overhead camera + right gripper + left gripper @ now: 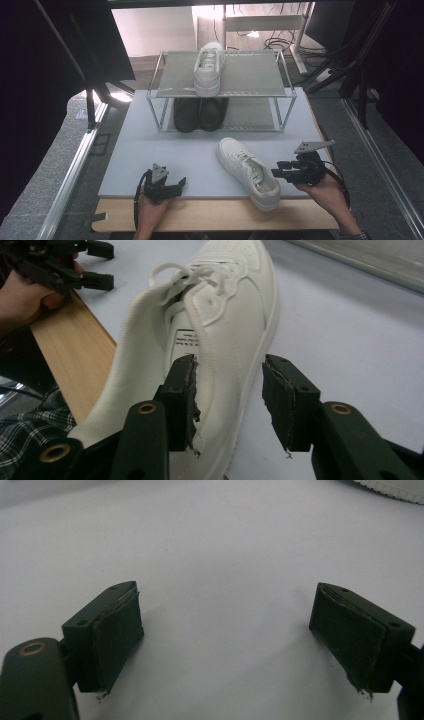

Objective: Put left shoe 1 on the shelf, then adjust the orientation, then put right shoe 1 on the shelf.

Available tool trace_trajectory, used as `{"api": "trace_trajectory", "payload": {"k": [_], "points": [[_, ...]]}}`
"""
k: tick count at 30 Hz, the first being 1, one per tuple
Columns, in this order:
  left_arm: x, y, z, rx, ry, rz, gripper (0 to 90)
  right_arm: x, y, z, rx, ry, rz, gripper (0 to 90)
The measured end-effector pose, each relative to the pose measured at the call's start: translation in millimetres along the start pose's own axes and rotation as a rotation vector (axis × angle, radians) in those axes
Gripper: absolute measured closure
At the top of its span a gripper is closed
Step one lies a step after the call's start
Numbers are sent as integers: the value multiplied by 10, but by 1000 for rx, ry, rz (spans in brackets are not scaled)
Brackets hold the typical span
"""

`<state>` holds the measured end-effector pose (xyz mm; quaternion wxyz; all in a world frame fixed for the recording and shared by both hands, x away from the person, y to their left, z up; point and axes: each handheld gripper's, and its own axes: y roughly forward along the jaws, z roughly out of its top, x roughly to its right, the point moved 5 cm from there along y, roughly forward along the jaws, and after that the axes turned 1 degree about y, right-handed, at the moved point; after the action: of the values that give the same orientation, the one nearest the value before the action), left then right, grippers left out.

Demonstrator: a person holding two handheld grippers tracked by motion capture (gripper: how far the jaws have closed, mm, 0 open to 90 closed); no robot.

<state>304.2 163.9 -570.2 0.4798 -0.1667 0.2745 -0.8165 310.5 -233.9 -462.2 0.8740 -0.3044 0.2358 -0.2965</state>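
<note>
My right claw's point(227, 405) view cuts off the heel of the white shoe point(220, 335) at the bottom edge, and its toe at the top. From above, the rack's upper shelf point(250, 75) hides the back halves of the black shoes point(200, 114). The print inside the white shoe's tongue is too small to read.

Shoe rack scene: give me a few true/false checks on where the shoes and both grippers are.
1. A white lace-up sneaker sits on the top shelf of the grey metal two-tier rack. True.
2. A pair of black shoes stands on the top shelf. False: they are on the lower shelf.
3. The second white sneaker lies on the grey mat in front of the rack. True.
4. The right gripper is clamped on that sneaker. False: its jaws stand apart beside the heel.
5. The left gripper holds a shoe. False: open over bare mat.
</note>
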Motion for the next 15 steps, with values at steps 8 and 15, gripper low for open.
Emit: {"api": "trace_trajectory", "payload": {"k": [8,15], "points": [[-1,-1,-1,0,0,0,133,-60,140,86,-21,-6,50,555],[-4,-2,-1,-2,6,-1,133,-59,286,119,-54,-22,40,578]]}}
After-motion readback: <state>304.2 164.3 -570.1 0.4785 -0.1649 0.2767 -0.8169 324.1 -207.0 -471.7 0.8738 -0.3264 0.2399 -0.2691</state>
